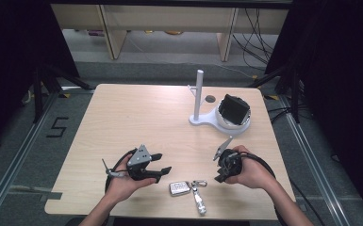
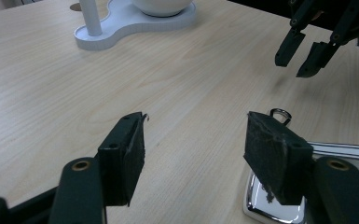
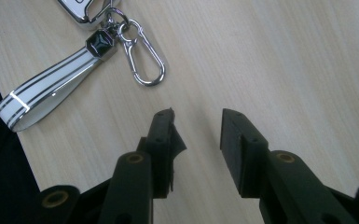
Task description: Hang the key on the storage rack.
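A chrome car key fob [image 1: 179, 188] lies near the table's front edge, with a carabiner [image 1: 199, 182] and a white strap [image 1: 199, 203] attached. My left gripper [image 1: 163, 162] stands open just left of the fob, nothing between its jaws. In the left gripper view the fob [image 2: 270, 205] lies partly under the right-hand jaw of the left gripper [image 2: 196, 140]. My right gripper [image 1: 218, 172] hovers open to the right of the keychain. The right gripper view has the right gripper [image 3: 198, 126] above bare wood, the carabiner [image 3: 144, 60] and strap [image 3: 46, 95] ahead of it.
At the back right of the wooden table [image 1: 122, 122] stands a white stand [image 1: 198, 117] with an upright post [image 1: 199, 92] and a bowl holding a black object [image 1: 234, 109]. The table's front edge is close below the fob. Cables trail from both grippers.
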### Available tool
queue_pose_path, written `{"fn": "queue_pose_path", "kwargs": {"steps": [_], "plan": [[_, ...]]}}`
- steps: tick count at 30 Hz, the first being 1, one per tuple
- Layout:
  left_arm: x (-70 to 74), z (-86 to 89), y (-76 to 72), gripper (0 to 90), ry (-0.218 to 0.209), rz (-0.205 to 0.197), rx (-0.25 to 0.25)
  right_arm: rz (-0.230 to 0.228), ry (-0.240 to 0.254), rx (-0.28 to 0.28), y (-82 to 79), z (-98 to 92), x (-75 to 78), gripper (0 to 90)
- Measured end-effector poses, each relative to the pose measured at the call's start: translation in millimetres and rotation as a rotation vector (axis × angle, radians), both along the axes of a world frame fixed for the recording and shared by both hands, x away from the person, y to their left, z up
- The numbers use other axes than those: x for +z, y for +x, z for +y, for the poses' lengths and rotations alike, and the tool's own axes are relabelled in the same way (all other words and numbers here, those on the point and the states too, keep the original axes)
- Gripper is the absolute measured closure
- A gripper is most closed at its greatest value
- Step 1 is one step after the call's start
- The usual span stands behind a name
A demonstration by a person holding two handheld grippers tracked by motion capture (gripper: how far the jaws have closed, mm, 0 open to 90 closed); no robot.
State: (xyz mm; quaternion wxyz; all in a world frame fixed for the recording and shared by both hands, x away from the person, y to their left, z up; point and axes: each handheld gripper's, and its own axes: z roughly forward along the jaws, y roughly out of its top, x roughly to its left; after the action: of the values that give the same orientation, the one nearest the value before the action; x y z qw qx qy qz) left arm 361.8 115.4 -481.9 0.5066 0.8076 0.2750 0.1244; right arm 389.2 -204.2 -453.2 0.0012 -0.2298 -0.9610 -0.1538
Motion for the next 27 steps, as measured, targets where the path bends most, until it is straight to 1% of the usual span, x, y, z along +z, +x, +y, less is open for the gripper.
{"fn": "queue_pose_path", "kwargs": {"steps": [2, 3, 4, 6, 7, 8, 9, 10, 11, 12, 13, 14, 15, 16, 17, 18, 19, 21, 22, 23, 25, 26, 27], "plan": [[-0.1, 0.2, 0.5, 37.2, 0.004, 0.000, 0.004, 0.001, -0.003, 0.007, 0.0, 2.5, -0.7, 65.8], [-0.6, -0.3, 0.8, 37.2, -0.003, 0.000, 0.005, 0.003, 0.000, 0.010, 0.0, 3.9, -1.4, 65.8], [0.0, -0.4, 0.7, 37.1, 0.004, 0.002, 0.004, 0.005, -0.009, 0.023, -0.1, 6.7, -2.4, 65.6], [0.0, -0.6, 0.6, 37.0, 0.003, 0.002, 0.004, 0.014, -0.011, 0.022, -0.8, 8.1, -2.5, 65.6], [-0.3, -0.7, 0.9, 37.0, -0.001, 0.003, -0.004, -0.005, -0.021, 0.035, -0.3, 9.2, -3.2, 65.6], [-0.1, -0.7, 0.3, 37.0, 0.006, 0.002, 0.001, 0.008, -0.027, 0.030, -1.2, 10.9, -2.8, 65.5], [-0.1, -0.8, 0.3, 36.9, 0.007, 0.001, 0.001, 0.008, -0.013, 0.039, -1.8, 12.7, -3.3, 65.4], [-0.2, -0.8, 0.1, 36.9, 0.007, 0.000, 0.001, -0.002, -0.027, 0.049, -1.5, 13.8, -3.3, 65.2], [-0.2, -0.8, 0.0, 36.9, 0.007, -0.001, 0.000, 0.004, -0.041, 0.049, -2.1, 15.3, -3.3, 65.0], [-0.1, -0.9, -0.3, 36.9, 0.006, -0.002, 0.000, -0.004, -0.037, 0.073, -1.4, 16.3, -3.9, 64.8], [0.0, -0.9, -0.5, 36.9, 0.005, -0.001, 0.000, 0.007, -0.043, 0.078, -2.1, 18.2, -4.5, 64.6], [0.0, -0.8, -0.7, 36.8, 0.006, 0.000, 0.000, 0.001, -0.064, 0.096, -1.7, 21.1, -5.4, 64.4], [0.0, -0.7, -0.7, 36.8, 0.006, 0.000, 0.001, 0.001, -0.064, 0.096, -1.7, 21.1, -5.4, 64.4], [-0.1, -0.4, -0.6, 36.8, 0.004, 0.001, 0.000, 0.008, -0.081, 0.081, -2.3, 22.4, -4.9, 64.5], [-0.2, -0.1, -0.6, 36.7, 0.008, 0.000, 0.003, 0.002, -0.086, 0.103, -1.1, 23.6, -5.1, 64.4], [-0.5, 0.1, -0.3, 36.7, 0.004, 0.001, 0.000, 0.006, -0.101, 0.094, -1.7, 25.1, -4.1, 64.4], [-0.5, 0.4, -0.1, 36.6, 0.006, 0.002, 0.002, 0.009, -0.094, 0.126, -0.3, 27.2, -4.5, 64.1], [-0.7, 0.6, 0.1, 36.6, 0.005, 0.002, 0.003, 0.009, -0.101, 0.124, -0.7, 28.1, -4.4, 64.1], [-0.6, 0.7, 0.2, 36.6, 0.006, 0.002, 0.003, 0.017, -0.116, 0.116, -1.3, 29.2, -4.3, 63.7], [-0.3, 0.7, 0.2, 36.6, 0.005, 0.000, 0.003, 0.018, -0.131, 0.138, -1.2, 30.6, -4.9, 62.5], [-0.1, 0.5, 0.1, 36.5, 0.005, 0.000, 0.002, 0.024, -0.136, 0.141, -1.4, 31.2, -5.0, 62.2], [-0.1, 0.4, 0.1, 36.5, 0.005, 0.000, 0.002, 0.022, -0.138, 0.159, -0.8, 32.1, -5.2, 61.7], [-0.2, 0.1, 0.0, 36.5, 0.005, 0.001, 0.002, 0.025, -0.143, 0.154, -1.4, 32.7, -4.9, 61.5]]}}
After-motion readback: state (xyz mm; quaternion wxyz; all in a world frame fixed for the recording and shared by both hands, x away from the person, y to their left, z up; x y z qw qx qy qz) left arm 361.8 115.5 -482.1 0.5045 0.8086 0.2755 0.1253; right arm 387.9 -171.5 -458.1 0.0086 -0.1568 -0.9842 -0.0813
